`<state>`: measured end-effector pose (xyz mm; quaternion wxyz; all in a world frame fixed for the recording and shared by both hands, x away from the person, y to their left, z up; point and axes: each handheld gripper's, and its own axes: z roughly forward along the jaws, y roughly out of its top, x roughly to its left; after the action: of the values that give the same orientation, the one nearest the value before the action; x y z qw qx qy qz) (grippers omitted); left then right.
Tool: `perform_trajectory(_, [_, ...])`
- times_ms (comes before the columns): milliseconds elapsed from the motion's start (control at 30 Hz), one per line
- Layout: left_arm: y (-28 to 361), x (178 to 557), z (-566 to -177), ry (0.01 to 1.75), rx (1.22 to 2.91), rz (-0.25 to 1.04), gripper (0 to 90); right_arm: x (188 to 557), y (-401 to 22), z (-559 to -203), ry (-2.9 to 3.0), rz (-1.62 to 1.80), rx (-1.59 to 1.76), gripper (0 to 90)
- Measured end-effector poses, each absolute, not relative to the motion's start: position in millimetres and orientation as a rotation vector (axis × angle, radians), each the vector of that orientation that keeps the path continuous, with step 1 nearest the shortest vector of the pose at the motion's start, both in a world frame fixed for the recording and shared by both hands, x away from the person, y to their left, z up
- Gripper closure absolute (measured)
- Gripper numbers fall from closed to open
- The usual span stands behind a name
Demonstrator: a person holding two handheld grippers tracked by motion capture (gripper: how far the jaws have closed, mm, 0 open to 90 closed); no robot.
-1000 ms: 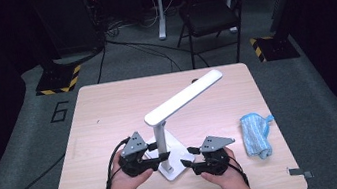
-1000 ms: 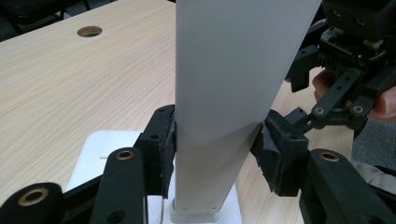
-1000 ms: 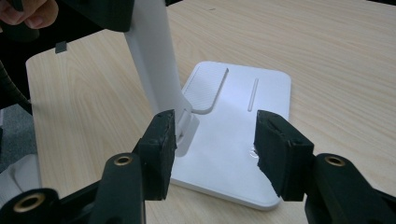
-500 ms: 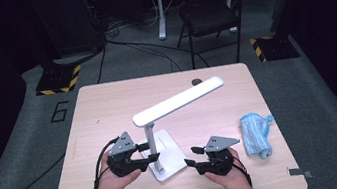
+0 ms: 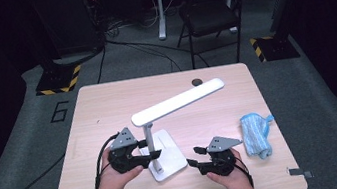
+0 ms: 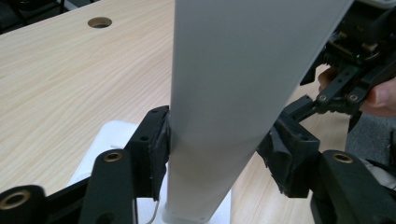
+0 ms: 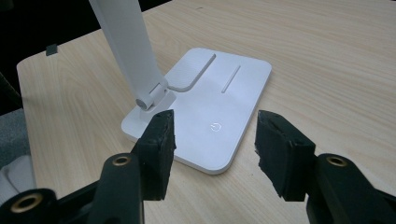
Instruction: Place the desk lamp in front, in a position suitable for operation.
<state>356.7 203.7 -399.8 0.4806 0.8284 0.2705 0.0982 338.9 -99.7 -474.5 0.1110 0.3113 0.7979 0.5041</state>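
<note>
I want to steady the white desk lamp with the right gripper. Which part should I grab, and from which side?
Probably the base edge nearest the right gripper, approached low and level from the side it faces now. The base is a thin flat slab lying on the table, so open jaws could slip over its rim. The left gripper already straddles the post.

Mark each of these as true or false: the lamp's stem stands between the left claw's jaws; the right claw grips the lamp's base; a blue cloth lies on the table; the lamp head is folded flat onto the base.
1. The lamp's stem stands between the left claw's jaws. True; those jaws have just been opening.
2. The right claw grips the lamp's base. False: its jaws stand open, short of the base.
3. A blue cloth lies on the table. True, to the right of the lamp.
4. The lamp head is folded flat onto the base. False: it slants up, raised above the table.
</note>
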Motion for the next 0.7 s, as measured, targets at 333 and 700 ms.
perform_trajectory(333, [200,357,-391,0.634,1.976,0.266,38.8,339,-109,-476,2.316,1.486,0.944,47.1])
perform_trajectory(700, [203,356,-390,0.621,1.990,0.302,51.0,341,-125,-478,2.297,1.450,0.966,47.2])
